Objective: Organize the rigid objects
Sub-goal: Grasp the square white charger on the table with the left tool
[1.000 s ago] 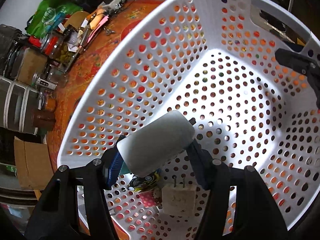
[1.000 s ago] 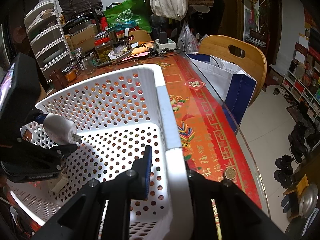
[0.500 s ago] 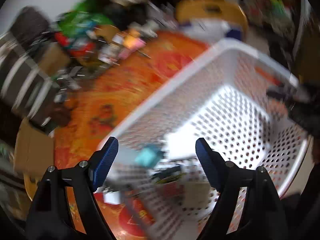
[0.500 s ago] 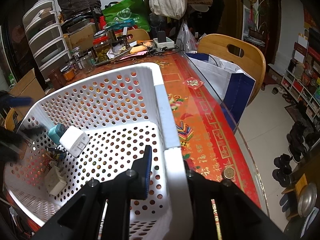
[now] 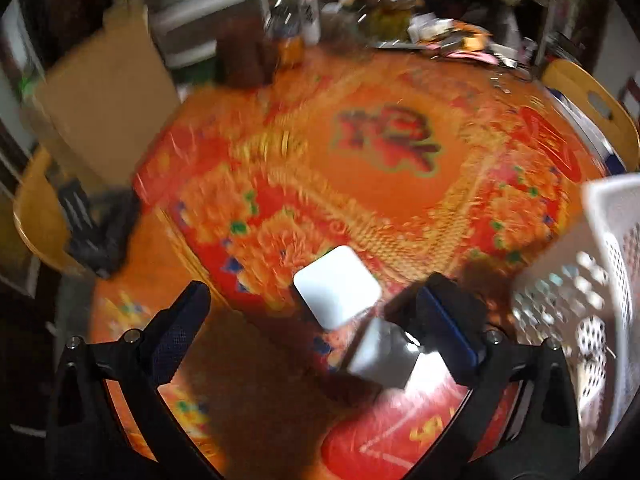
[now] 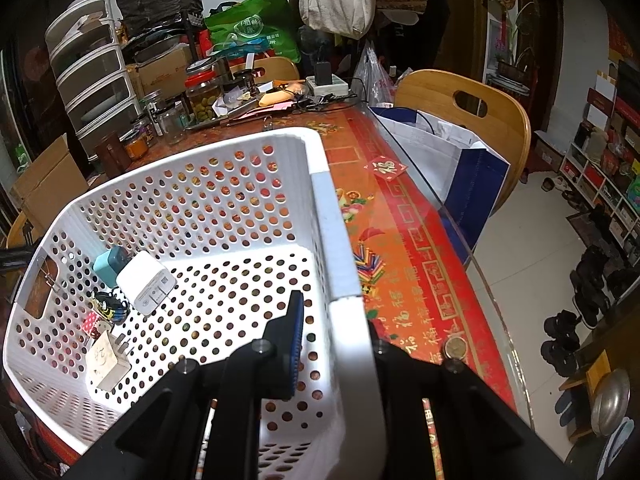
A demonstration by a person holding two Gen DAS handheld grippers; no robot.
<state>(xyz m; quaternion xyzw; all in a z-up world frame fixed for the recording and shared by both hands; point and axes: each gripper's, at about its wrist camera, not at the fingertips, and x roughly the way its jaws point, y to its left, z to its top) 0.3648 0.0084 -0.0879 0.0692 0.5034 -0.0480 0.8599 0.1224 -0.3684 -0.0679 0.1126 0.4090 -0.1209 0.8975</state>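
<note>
Left wrist view, blurred: the left claw (image 5: 316, 312) gapes wide and empty over the desk (image 5: 380, 168), a white square block (image 5: 337, 287) lying between its tips, beside the basket (image 5: 608, 264). Judging by this, the step in hand is fetching the next item; that calls for lowering, straddling the block and squeezing. The right claw (image 6: 340, 332) is clamped on the basket's rim, steadying it. A white charger (image 6: 146, 282) already lies inside the basket.

Place: a lived-in home dining room.
Counter: red festive cloth (image 6: 404, 248) under glass, cluttered with jars (image 6: 202, 94).
Around: wooden chairs (image 6: 472, 120), drawer tower (image 6: 96, 68), shoes (image 6: 576, 328) on the floor.
</note>
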